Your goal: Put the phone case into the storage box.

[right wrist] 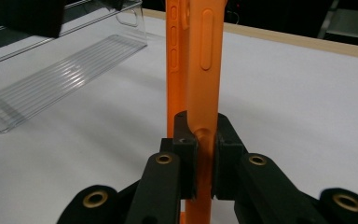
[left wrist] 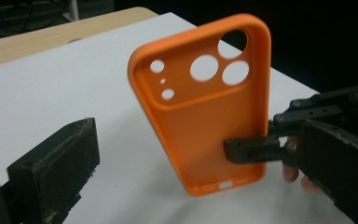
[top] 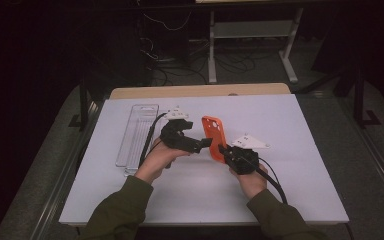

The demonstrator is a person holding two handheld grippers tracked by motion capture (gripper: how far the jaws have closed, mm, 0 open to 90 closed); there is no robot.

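An orange phone case (top: 213, 136) stands upright above the white table, its camera holes at the top. My right gripper (top: 226, 151) is shut on its lower side edge. In the right gripper view the jaws (right wrist: 200, 144) pinch the thin rim of the case (right wrist: 205, 56), seen edge-on. In the left gripper view the inside of the case (left wrist: 205, 126) faces me, and a right gripper finger (left wrist: 249, 150) clamps its edge. My left gripper (top: 202, 144) is open just left of the case, its jaws (left wrist: 198, 140) spread wide to either side without touching it.
A clear plastic tray (top: 137, 132) lies along the table's left side; the right gripper view has the tray (right wrist: 60, 79) at upper left. A white sheet (top: 280, 190) covers the table, with a wooden edge (top: 200, 91) at the back. Cables and a desk frame lie beyond.
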